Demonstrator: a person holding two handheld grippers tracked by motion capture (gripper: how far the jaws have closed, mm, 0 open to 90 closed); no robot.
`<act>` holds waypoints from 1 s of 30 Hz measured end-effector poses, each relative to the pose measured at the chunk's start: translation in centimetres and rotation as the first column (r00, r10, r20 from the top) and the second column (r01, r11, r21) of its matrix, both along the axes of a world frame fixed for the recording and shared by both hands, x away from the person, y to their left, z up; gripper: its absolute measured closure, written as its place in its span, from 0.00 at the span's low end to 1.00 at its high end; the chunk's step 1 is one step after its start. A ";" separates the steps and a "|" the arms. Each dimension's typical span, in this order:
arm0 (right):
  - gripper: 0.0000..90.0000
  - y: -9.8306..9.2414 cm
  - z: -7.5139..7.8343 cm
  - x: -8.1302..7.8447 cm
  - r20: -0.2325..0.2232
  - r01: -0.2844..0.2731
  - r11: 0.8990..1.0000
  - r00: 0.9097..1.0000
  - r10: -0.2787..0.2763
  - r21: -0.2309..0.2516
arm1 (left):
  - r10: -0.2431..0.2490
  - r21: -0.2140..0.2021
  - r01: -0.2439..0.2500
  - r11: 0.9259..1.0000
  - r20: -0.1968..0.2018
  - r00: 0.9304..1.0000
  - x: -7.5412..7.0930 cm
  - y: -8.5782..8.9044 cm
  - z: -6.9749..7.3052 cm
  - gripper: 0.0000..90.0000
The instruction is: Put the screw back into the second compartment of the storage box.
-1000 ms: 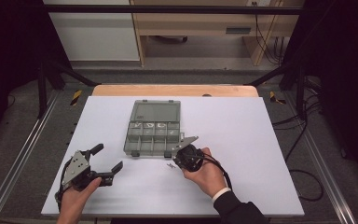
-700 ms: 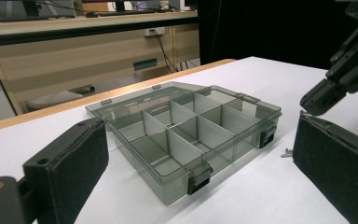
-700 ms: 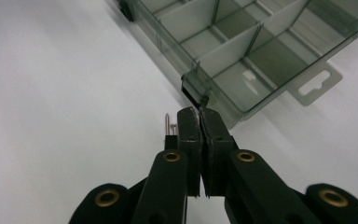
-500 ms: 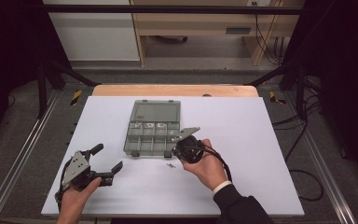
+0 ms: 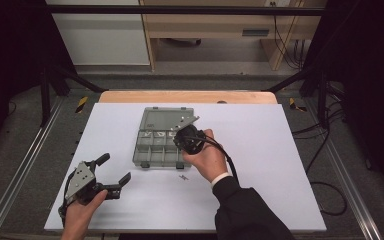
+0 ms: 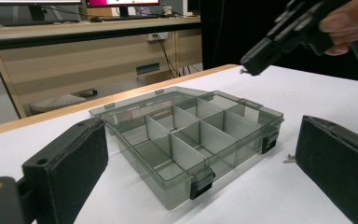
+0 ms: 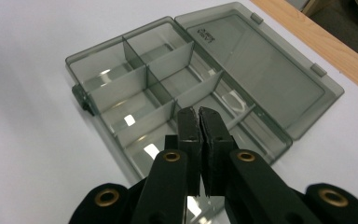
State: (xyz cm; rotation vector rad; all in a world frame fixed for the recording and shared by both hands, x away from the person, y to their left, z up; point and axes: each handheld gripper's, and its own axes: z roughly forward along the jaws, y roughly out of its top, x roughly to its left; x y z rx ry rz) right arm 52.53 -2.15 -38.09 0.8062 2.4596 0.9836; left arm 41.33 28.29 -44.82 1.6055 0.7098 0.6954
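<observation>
A grey see-through compartment box (image 5: 163, 137) lies open at the middle of the high view on the white table (image 5: 280, 150), its lid folded flat toward the top of the frame and its divided tray nearer the bottom. The right gripper (image 5: 186, 138) hangs over the right-hand end of that tray, just right of the frame's centre, held by the right hand (image 5: 207, 160) whose dark sleeve runs down to the bottom edge. In the right gripper view its two black jaws stand pressed together at the lower middle of the frame, above a compartment near the box's (image 7: 177, 88) hinge line; whether something tiny sits between the pads cannot be told there. In the left gripper view the right gripper (image 6: 256, 63) shows at the upper right, tip pointing down-left, with a small pale speck at its tip that is too small to name. A small metal screw (image 5: 183, 177) lies on the table just below the box, also at the right middle of the left gripper view (image 6: 289, 158). The left gripper (image 5: 114, 172) rests at the lower left of the high view, well apart from the box, its jaws spread wide with nothing between them, in the left hand (image 5: 82, 212).
</observation>
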 end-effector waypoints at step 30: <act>0.98 3.6 -1.4 3.6 0.065 0.038 0.994 0.997 -0.045 0.102 | 0.002 0.003 -0.002 1.000 0.003 1.000 0.1 0.1 0.0 0.02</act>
